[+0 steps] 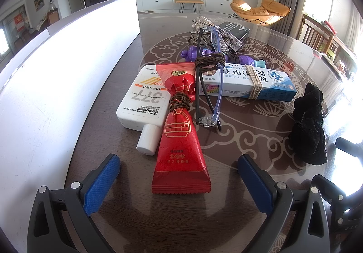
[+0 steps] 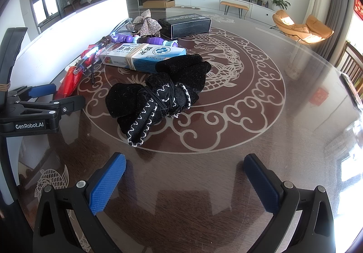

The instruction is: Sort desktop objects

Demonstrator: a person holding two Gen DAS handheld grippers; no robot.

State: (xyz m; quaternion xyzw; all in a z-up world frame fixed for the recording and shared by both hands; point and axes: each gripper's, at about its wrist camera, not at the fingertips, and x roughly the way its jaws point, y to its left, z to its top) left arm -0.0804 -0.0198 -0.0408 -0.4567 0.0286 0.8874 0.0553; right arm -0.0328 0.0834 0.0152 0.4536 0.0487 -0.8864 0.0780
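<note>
Peeking sunscreen bottle (image 1: pixel 140 103) under red packet (image 1: pixel 179 151)

On my feeds the counter (image 2: pixel 261 139) is dark brown under a glossy top, patterned with pale cloud scrolls and a carp motif. The candy packet (image 1: pixel 179 151) is bright red with gold line drawings, bound by a brown cord. I see a white sunscreen bottle (image 1: pixel 140 103) with grey lettering and orange stripes, and a white and blue ointment box (image 1: pixel 258 85) ringed by tan rubber bands. The glasses (image 1: pixel 213 85) have a clear bluish frame with black temples. The black fabric bundle (image 2: pixel 158 98) shows white zigzag stitching. Behind sit a silver rhinestone bow (image 2: pixel 148 22), a purple toy (image 2: pixel 145 40) and a black box (image 2: pixel 188 25). Both the left gripper (image 1: pixel 179 175) and the right gripper (image 2: pixel 185 175) carry blue textured pads on black frames.
</note>
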